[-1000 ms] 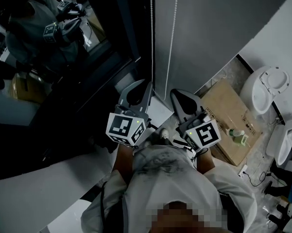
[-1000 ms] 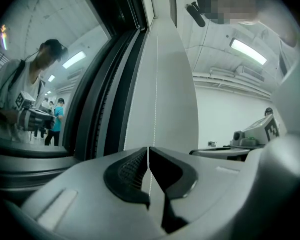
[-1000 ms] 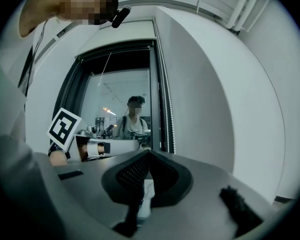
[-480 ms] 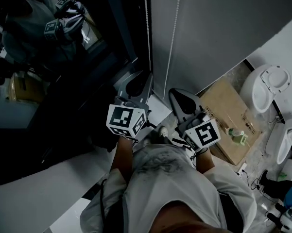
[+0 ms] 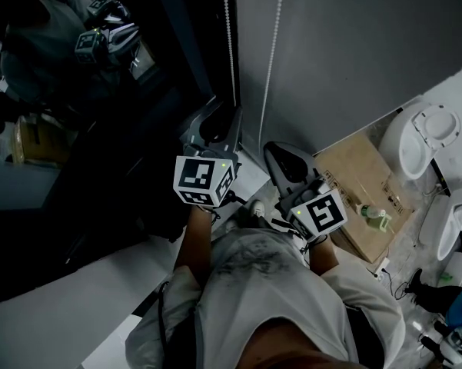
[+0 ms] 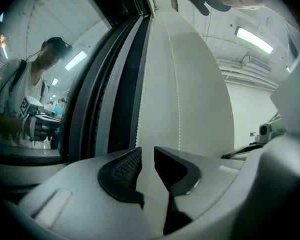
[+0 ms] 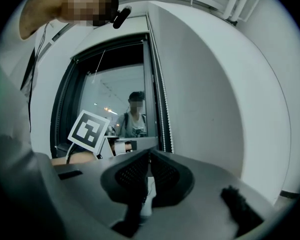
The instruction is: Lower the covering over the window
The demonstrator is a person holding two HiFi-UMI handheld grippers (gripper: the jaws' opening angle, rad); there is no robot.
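Blind (image 5: 353, 44): plain grey roller fabric, hanging flat beside dark window glass (image 5: 100, 129), 2 white bead-chain strands at its edge. Left gripper (image 6: 148, 153): fingers just opened, apart, left strand (image 5: 228, 37) unpinched at their gap. Right gripper (image 7: 149, 156): fingers closed on right strand (image 5: 273, 44).

Grey blind (image 5: 353, 44), white beaded cord (image 5: 271, 60), black-and-white square-patterned marker cube (image 5: 204, 181), seemingly brown box (image 5: 357, 171)
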